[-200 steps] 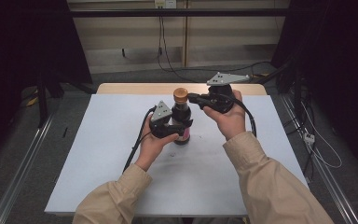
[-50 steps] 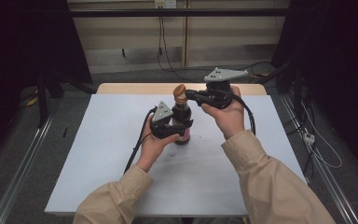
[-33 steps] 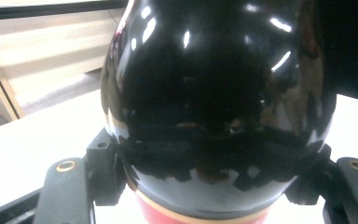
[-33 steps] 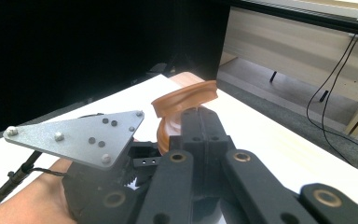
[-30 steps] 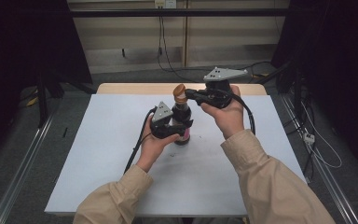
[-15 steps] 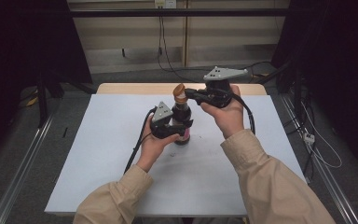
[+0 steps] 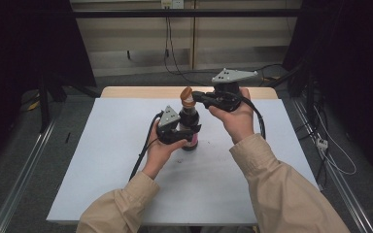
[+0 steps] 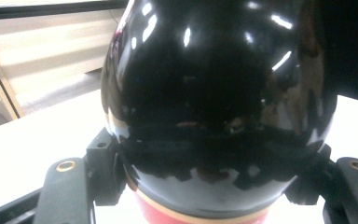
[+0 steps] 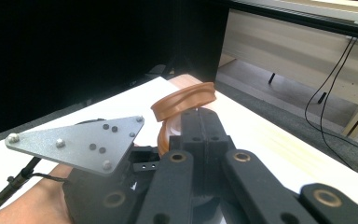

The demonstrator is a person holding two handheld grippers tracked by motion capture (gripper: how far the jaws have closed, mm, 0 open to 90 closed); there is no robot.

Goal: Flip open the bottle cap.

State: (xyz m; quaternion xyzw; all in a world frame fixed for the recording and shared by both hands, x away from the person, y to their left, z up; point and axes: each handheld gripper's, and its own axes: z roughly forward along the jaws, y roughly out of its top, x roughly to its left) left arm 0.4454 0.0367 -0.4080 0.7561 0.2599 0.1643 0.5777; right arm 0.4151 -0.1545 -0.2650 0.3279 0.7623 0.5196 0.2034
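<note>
A glossy dark bottle [image 7: 190, 125] with a pink label stands on the white table [image 7: 102, 160]. My left gripper [image 7: 178, 134] is shut on its belly, and in the left gripper view the bottle [image 8: 214, 84] bulges between the two black fingers [image 8: 103, 169]. My right gripper [image 7: 197, 97] reaches in from the right at the bottle's top. It is shut on the brown cap [image 7: 187, 95], which leans to one side. In the right gripper view the cap's [image 9: 184, 100] tilted lid stands just above the closed jaws of the right gripper [image 9: 199, 125].
The table's wooden far edge [image 7: 141, 91] runs behind the bottle. Cables [image 7: 167, 43] hang down the back wall, and more cable [image 7: 337, 160] lies on the floor at the right. The left gripper's grey plate [image 9: 80, 143] shows below the cap in the right gripper view.
Since the earliest frame the right gripper has risen a little and the cap now leans. Over the last second nothing has moved.
</note>
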